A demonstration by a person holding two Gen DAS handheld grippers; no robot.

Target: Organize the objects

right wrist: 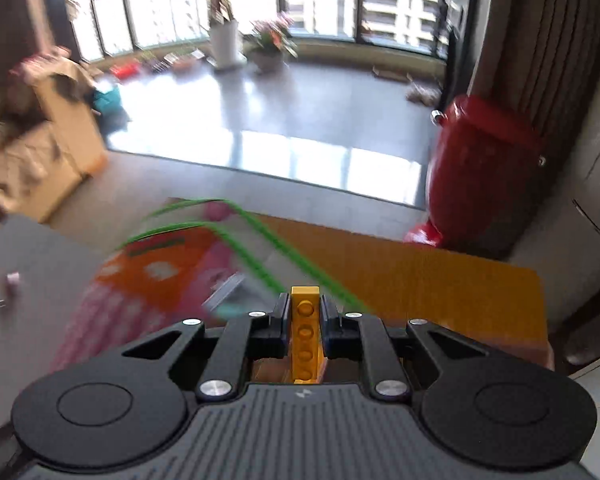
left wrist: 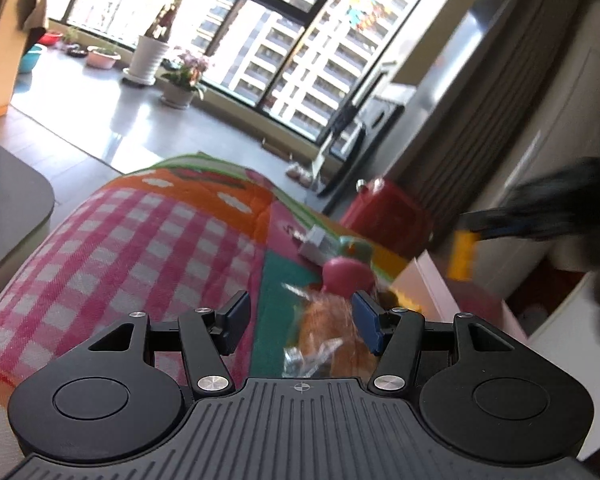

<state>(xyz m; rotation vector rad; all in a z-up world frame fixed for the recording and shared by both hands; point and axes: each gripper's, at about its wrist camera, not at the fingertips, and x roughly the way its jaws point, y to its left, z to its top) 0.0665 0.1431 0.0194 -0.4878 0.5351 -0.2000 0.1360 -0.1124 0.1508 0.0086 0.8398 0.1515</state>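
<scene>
Right tool (right wrist: 305, 322): clamped on a yellow stud brick (right wrist: 306, 332), brick standing lengthwise between the pads, studs facing the camera, its far end poking just past the fingertips. It hangs above an orange mat area (right wrist: 440, 280); view is motion-blurred.

Left tool (left wrist: 300, 320): spread wide, nothing gripped. Between its fingers, on the patchwork cloth (left wrist: 140, 240) covering the bench, lies a clear-wrapped bun (left wrist: 328, 332), wrapper crinkled at the near end. Whether the right pad touches the wrapper, can't tell.

Just beyond the bun: a pink round object (left wrist: 346, 276), touching or nearly touching it. Behind that, a small green item (left wrist: 354, 250) and a grey-white box (left wrist: 314, 242), close together near the cloth's right edge.

Right of them, a pink open box (left wrist: 440, 284). The right tool shows in the left view as a dark blur (left wrist: 540, 212) holding the brick above that box.

Further out: red suitcase (right wrist: 476, 172) by the curtain, potted plants (left wrist: 184, 80) at the window.
</scene>
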